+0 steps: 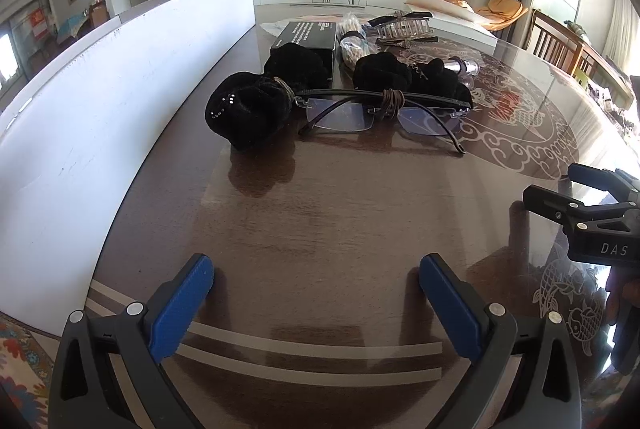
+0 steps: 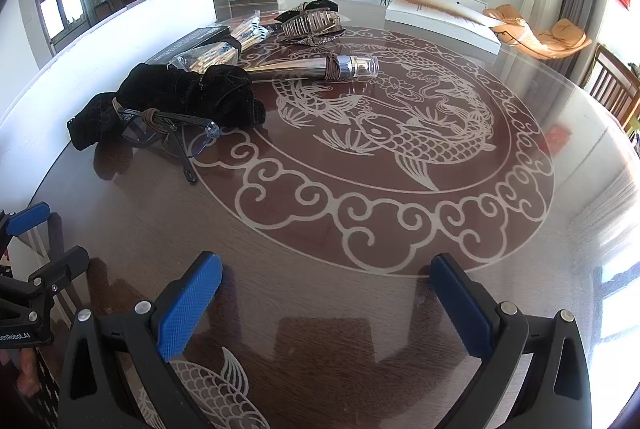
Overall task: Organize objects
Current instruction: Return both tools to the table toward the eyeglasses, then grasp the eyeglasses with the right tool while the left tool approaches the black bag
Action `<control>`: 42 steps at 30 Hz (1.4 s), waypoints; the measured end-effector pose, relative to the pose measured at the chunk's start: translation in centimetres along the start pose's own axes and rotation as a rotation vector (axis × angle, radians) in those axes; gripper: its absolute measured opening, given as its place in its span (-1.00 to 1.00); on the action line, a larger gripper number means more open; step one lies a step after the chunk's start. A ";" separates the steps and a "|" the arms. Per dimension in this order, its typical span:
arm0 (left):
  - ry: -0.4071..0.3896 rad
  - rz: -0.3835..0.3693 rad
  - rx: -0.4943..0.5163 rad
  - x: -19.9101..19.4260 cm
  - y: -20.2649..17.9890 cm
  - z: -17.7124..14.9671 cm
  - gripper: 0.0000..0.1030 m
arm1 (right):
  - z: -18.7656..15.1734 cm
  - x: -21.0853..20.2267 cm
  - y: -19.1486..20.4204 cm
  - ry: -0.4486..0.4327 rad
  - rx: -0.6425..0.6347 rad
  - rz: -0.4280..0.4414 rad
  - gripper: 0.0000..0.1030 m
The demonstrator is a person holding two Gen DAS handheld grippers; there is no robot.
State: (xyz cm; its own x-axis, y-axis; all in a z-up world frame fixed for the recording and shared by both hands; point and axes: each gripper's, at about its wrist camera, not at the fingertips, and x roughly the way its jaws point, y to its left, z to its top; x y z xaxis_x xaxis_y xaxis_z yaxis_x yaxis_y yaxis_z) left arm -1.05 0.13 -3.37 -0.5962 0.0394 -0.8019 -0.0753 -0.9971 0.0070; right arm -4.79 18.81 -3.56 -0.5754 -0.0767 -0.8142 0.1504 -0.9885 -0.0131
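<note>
Left wrist view: the left gripper [image 1: 316,293] hovers over the glossy dark round table [image 1: 320,221], blue pads spread wide, gripping nothing. Ahead lie thin black-framed glasses [image 1: 380,109] against black velvet scrunchies [image 1: 248,113], with a black rectangular box [image 1: 306,37] behind. Right wrist view: the right gripper [image 2: 326,293] is equally wide and empty, and a silver tube [image 2: 320,67] lies beyond the scrunchies.
</note>
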 end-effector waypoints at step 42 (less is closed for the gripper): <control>-0.020 0.046 -0.066 -0.7 2.6 -1.0 1.00 | 5.9 2.1 12.2 0.164 -0.404 0.253 -0.74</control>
State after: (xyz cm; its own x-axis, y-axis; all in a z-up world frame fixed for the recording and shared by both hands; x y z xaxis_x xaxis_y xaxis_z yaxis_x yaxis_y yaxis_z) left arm 0.00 -2.53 -3.35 -0.6140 -0.0061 -0.7893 0.0052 -1.0000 0.0037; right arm -8.90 5.86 -2.06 -0.3516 -0.2535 -0.9012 0.5867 -0.8098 -0.0011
